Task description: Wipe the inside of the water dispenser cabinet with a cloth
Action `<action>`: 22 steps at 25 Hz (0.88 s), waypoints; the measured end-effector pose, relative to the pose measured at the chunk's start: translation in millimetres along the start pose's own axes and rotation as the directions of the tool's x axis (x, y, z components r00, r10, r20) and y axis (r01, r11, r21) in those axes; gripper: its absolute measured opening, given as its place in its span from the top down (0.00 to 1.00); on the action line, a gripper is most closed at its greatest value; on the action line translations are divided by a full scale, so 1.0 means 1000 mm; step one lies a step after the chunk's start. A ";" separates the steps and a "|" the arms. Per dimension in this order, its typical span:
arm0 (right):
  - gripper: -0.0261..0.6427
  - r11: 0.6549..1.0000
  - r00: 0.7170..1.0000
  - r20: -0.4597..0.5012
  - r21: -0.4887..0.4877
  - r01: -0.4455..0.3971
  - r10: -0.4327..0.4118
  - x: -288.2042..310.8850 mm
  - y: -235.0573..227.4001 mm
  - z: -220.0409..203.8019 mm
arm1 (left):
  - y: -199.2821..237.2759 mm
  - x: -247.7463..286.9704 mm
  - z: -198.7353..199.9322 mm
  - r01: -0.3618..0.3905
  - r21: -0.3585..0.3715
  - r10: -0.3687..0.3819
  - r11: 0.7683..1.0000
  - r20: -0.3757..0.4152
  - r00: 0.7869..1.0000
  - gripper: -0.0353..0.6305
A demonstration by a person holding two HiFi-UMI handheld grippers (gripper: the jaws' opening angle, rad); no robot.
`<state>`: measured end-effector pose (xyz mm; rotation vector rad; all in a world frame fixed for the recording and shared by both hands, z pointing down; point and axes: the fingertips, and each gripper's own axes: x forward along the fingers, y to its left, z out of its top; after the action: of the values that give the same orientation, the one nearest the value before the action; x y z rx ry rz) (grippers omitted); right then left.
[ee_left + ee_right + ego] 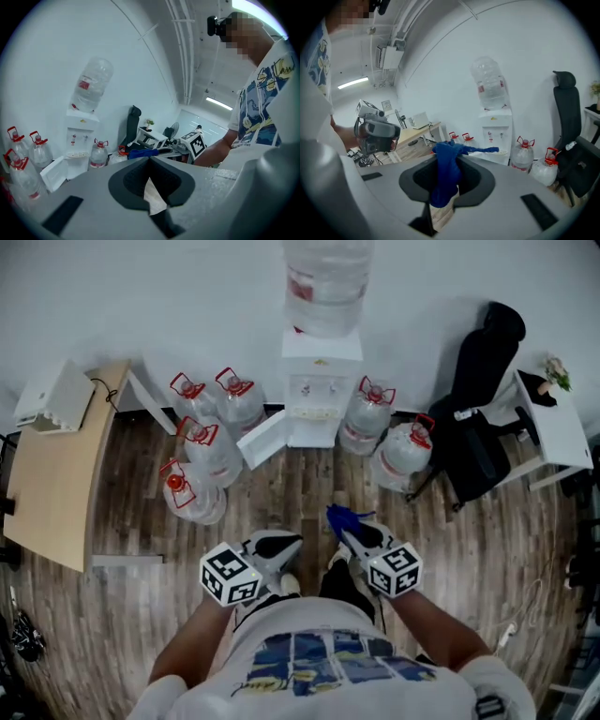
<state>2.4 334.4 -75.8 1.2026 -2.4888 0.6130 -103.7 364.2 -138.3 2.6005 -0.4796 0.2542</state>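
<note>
The white water dispenser [319,390] stands against the far wall with a big bottle on top, and its lower cabinet door [263,438] is swung open to the left. I stand well back from it. My right gripper [354,529] is shut on a blue cloth [339,517]; in the right gripper view the cloth [446,171] hangs between the jaws, with the dispenser [496,131] far ahead. My left gripper [274,547] is shut with nothing in it, and in its own view [150,161] the jaws meet. The dispenser [77,136] shows far off at the left.
Several full water bottles stand on the floor to the left [202,451] and right [403,451] of the dispenser. A black office chair [478,418] and a white table [558,432] are at the right. A wooden desk [52,474] is at the left.
</note>
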 end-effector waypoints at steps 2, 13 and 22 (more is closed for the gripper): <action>0.86 1.000 1.000 0.015 -0.005 0.016 -0.016 -0.011 0.001 0.005 | -0.008 -0.001 0.001 0.010 -0.008 -0.010 1.000 0.013 1.000 0.94; 0.86 0.999 0.999 0.025 -0.039 0.021 -0.020 -0.036 0.032 0.004 | -0.035 -0.016 -0.002 0.035 0.019 -0.035 0.999 0.026 0.999 0.94; 0.86 0.997 1.000 0.023 -0.078 -0.004 0.006 -0.036 0.054 0.006 | -0.036 -0.040 -0.014 0.008 -0.007 -0.008 1.000 0.034 0.999 0.94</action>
<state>-18.9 385.3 -110.4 1.1817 -2.5111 0.5015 -128.0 412.1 -151.9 2.6032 -0.4812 0.2050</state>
